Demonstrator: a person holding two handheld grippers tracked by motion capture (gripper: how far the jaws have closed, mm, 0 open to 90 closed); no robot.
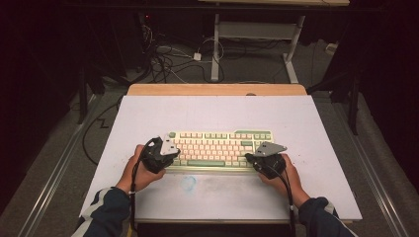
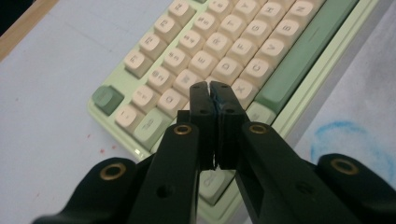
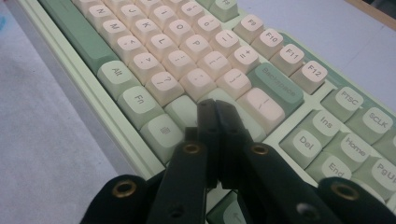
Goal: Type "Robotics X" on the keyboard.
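i see a pale green mechanical keyboard with cream and green keycaps [image 1: 220, 149] lying near the middle of the white table board [image 1: 296, 118], a little toward my side, with its long edge parallel to the front edge of the table. my left gripper [image 1: 165, 154] is over the left end of the keyboard and my right gripper [image 1: 253, 159] is over the right end, each held in one hand.

in the left gripper view, the two black jaws of the left gripper [image 2: 210, 88] are pressed together with nothing between them. the tips are above the lower left letter keys, near the long dark green space bar [image 2: 306, 51]. i cannot say for sure whether the tips touch a key, because the jaws cover that spot.

in the right gripper view, the right gripper [image 3: 215, 106] is also closed on nothing. its tips are above the pale green key in the right part of the bottom rows, just below the dark green backspace key [image 3: 275, 86].

a smeared blue mark [image 1: 188, 183] is on the board just in front of the keyboard, between my two hands.
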